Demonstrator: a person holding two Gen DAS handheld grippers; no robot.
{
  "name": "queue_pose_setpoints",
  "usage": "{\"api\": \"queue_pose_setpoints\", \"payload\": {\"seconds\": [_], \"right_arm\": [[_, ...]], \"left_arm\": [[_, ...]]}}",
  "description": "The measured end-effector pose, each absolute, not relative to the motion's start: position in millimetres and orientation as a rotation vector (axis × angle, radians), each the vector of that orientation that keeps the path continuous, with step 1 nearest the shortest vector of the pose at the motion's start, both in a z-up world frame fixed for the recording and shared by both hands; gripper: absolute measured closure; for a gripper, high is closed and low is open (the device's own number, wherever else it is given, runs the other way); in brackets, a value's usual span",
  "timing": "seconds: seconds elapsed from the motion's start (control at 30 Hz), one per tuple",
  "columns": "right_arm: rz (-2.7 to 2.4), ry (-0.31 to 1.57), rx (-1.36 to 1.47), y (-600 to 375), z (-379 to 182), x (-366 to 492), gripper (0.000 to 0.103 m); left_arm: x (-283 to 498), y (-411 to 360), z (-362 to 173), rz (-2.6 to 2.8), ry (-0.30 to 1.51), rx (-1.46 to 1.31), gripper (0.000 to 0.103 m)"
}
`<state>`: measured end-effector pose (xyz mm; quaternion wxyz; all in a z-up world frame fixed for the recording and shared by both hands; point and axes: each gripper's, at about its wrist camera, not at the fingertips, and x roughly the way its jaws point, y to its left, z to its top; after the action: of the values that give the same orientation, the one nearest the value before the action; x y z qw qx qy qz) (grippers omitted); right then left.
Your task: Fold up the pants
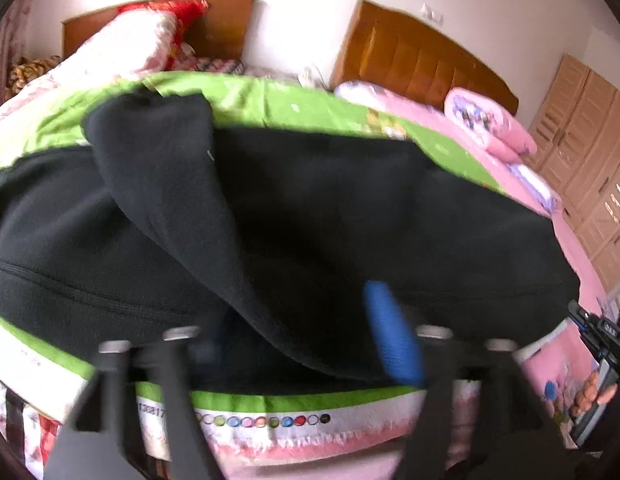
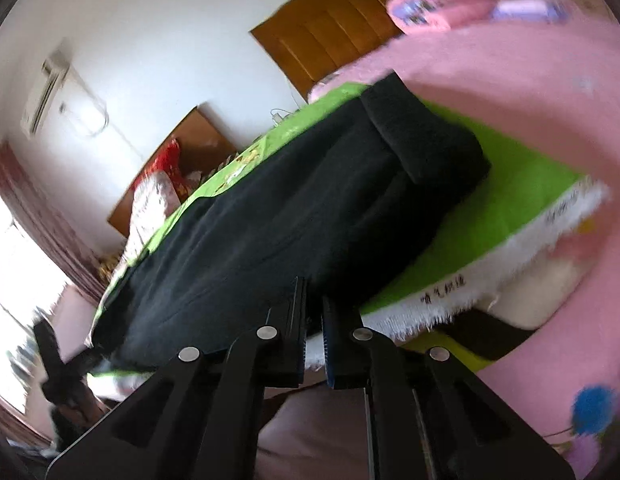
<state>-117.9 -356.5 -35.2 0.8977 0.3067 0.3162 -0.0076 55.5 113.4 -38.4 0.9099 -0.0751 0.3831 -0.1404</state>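
**Black fleece pants spread on a green sheet**

The soft, matte black fleece pants (image 1: 310, 220) are laid across a bright green cotton sheet (image 1: 269, 98) with a frayed white edge, one leg folded over the rest. The left gripper (image 1: 310, 344) is angled downward, its jaws spread wide with cloth draped between them, unpinched. The right gripper (image 2: 314, 320) is tilted and nearly closed; whether cloth is pinched cannot be told.

White walls (image 1: 301, 8) — two wooden headboards (image 1: 422, 56), wardrobe (image 1: 590, 140).
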Motion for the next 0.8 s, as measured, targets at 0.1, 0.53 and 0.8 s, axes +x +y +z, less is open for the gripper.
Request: {"api": "queue_pose_setpoints", "payload": {"seconds": [0.1, 0.53, 0.8], "right_arm": [[-0.106, 0.654, 0.577, -358, -22, -126, 0.092], [-0.075, 0.636, 0.152, -310, 11, -43, 0.010], [-0.077, 0.777, -0.009, -316, -32, -51, 0.011]], "left_arm": [[41, 121, -10, -0.191, 0.646, -0.112, 0.015], [165, -123, 16, -0.754, 0.894, 0.160, 0.005], [217, -187, -56, -0.573, 0.973, 0.359, 0.014]]}}
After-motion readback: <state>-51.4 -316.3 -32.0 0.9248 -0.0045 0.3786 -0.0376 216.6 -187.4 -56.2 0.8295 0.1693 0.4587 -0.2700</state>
